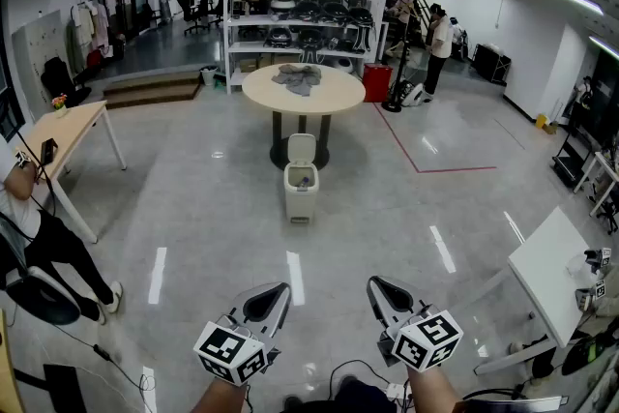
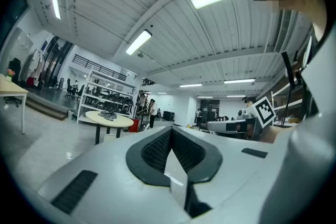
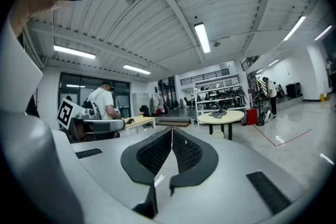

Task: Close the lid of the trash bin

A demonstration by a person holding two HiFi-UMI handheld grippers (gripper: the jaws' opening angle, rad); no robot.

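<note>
A small white trash bin [image 1: 301, 188] stands on the glossy floor in front of a round table, its lid [image 1: 302, 148] tipped up and open. In the left gripper view the trash bin [image 2: 109, 137] is tiny and far off by the table leg. It is just as small in the right gripper view, where the trash bin [image 3: 219, 134] sits under the table. My left gripper [image 1: 280, 289] and right gripper [image 1: 376, 284] are low in the head view, well short of the bin. Both are shut on nothing, their jaws meeting at the tips.
Behind the bin is the round table [image 1: 340, 95] with a grey cloth [image 1: 298, 77] on it, then shelving [image 1: 300, 14] and a red box [image 1: 377, 82]. A wooden desk [image 1: 60, 135] and a seated person [image 1: 34, 232] are at the left. A white table [image 1: 556, 271] stands at the right.
</note>
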